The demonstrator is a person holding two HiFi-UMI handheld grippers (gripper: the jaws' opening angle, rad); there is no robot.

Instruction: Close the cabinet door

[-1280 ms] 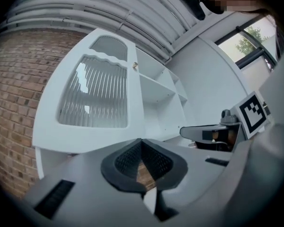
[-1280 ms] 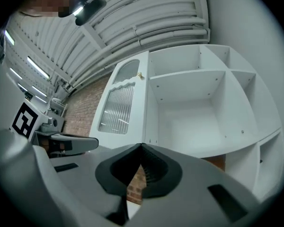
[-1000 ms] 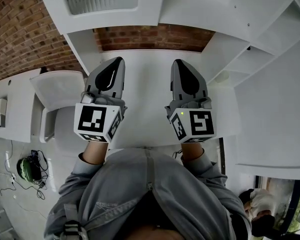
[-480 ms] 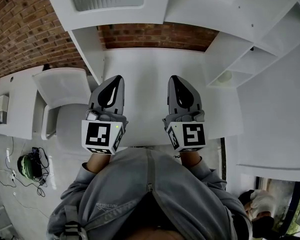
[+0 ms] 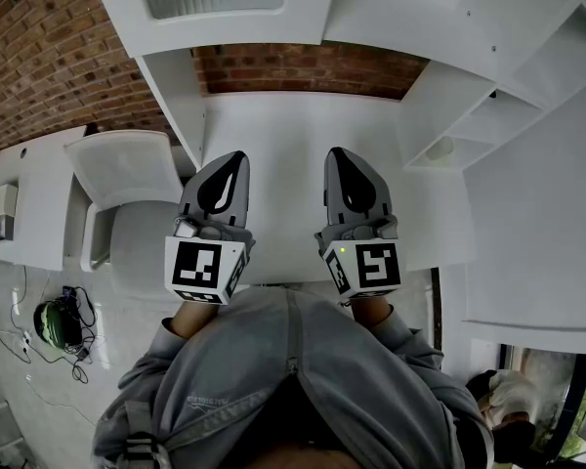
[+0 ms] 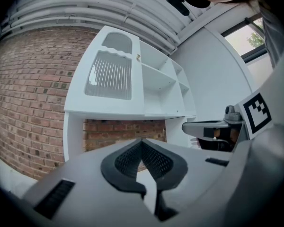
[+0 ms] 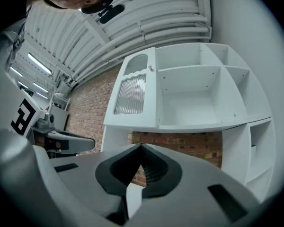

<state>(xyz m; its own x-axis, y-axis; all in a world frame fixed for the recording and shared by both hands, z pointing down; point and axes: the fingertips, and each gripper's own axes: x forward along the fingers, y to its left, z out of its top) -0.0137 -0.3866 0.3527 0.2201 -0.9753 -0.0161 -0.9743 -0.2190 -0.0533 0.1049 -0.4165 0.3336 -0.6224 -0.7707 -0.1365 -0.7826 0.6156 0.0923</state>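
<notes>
Both my grippers are clenched on nothing. The left gripper (image 5: 236, 156) and right gripper (image 5: 334, 152) hover side by side, level, above the white tabletop (image 5: 283, 125). The cabinet door (image 7: 132, 91), ribbed-glass and upright, stands above and ahead, off to the left and nearer my left gripper. Its knob (image 7: 151, 68) sits on the edge toward the open shelves (image 7: 189, 89). How far ajar it hangs, I can't quite judge.

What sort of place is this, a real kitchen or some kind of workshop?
Probably a test space set up like a home, not a lived-in kitchen: a white cabinet unit with bare shelves stands against a brick wall, under a ribbed industrial roof, and loose cables trail nearby.
</notes>
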